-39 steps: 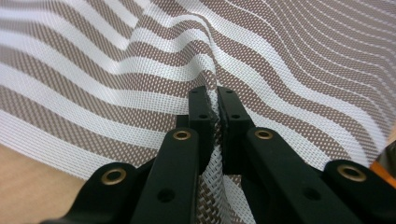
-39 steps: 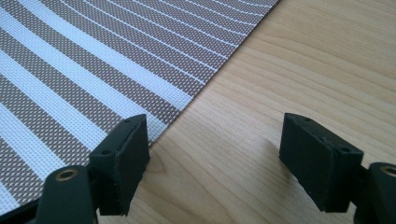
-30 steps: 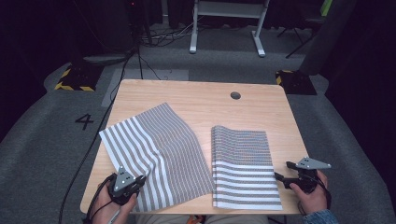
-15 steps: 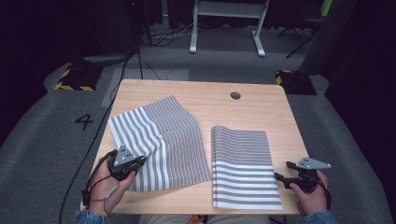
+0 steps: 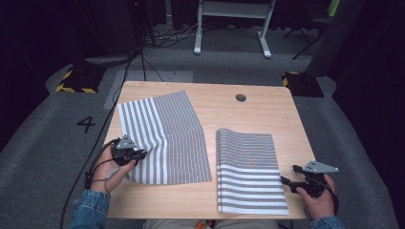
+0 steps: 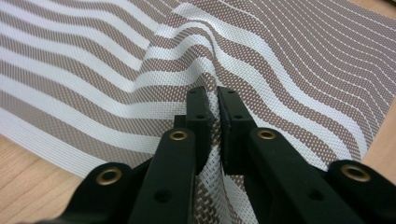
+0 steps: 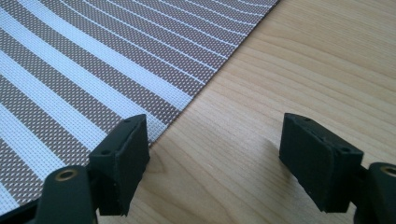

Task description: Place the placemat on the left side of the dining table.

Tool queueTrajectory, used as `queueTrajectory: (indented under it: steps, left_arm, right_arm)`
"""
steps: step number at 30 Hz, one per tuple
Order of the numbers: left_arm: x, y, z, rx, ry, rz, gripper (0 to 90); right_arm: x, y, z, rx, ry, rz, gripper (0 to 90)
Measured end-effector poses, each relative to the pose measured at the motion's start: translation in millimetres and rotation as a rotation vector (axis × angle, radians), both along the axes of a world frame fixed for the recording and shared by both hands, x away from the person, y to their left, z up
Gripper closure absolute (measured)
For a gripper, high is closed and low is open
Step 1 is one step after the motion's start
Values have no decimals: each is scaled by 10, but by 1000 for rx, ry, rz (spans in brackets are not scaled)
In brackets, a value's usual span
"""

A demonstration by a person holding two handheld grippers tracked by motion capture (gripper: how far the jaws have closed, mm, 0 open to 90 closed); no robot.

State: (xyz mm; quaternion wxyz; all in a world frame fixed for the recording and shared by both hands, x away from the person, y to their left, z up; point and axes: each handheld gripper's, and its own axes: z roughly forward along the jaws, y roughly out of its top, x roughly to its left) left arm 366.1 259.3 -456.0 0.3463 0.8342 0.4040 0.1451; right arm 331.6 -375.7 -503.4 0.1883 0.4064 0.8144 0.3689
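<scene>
Pinching a raised fold of the striped woven placemat point(image 6: 280, 74), the left claw point(image 6: 212, 100) holds it just above the counter point(image 5: 248, 109). Right claw point(image 7: 212, 154) rests wide beside the second placemat point(image 7: 93, 60). Likely next: drag or fold, keeping grip.

The high view is lit from above onto the table point(image 5: 248, 114), whose pale wood reads bright while the surrounding floor point(image 5: 47, 157) falls off to dim grey and the far room goes almost black. Shadows on the table are soft and short. That view is slightly soft and grainy. In both gripper views light is even and without glare; the weave of the striped mat point(image 6: 289, 60) is crisp at mid-range, while the nearest black jaws blur slightly at the bottom edge.
</scene>
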Motion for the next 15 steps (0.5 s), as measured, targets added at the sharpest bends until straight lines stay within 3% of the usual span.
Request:
queueTrajectory:
  steps: [4,6,9,12,15]
  left_arm:
    - [54,141,-10,2,-28,98,648]
    - [33,174,23,30,-59,151,530]
    - [-45,108,70,0,-76,212,387]
    - [-153,-95,109,-10,-79,219,346]
    - [-275,-391,118,-10,-68,156,346]
  right_arm:
    - [-2,0,1,-1,1,-1,242]
    - [-1,2,0,-1,0,-2,242]
    - [-2,1,0,-1,0,-1,241]
    - [-2,3,-1,-1,0,-3,242]
    - [-3,3,-1,-1,0,-4,242]
